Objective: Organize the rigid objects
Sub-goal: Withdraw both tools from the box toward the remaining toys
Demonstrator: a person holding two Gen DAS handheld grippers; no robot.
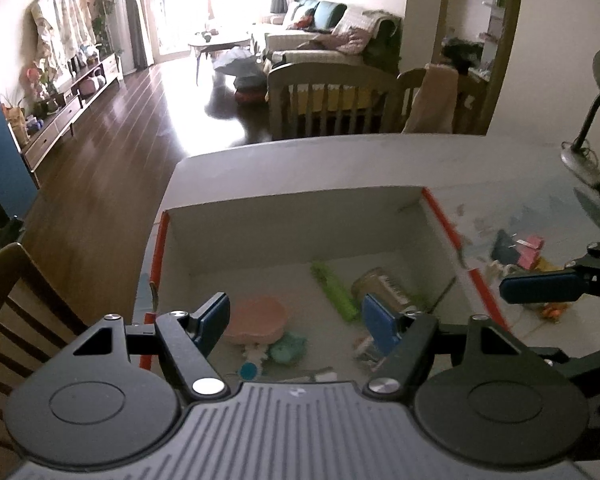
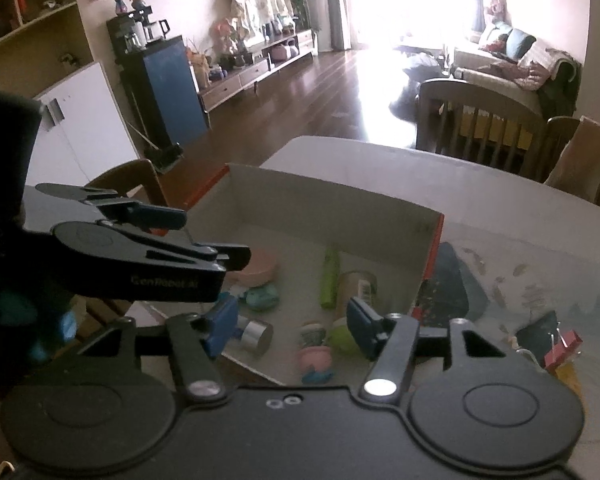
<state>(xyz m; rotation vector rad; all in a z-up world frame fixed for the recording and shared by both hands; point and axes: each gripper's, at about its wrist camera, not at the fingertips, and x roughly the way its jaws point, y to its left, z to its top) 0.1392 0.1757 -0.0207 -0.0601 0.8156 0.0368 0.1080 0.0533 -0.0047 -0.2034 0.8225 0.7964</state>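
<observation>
Both the left gripper (image 1: 296, 322) and right gripper (image 2: 290, 326) hover empty, jaws apart, above the cardboard box (image 1: 300, 216), whose green tube (image 1: 334, 290) lies at twelve o'clock from the pink dish (image 1: 256, 320).

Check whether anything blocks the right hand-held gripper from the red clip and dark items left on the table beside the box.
Nothing visible does. The red clip lies on the open table, outside the box wall, right of the right hand-held gripper, whose jaws are empty.
</observation>
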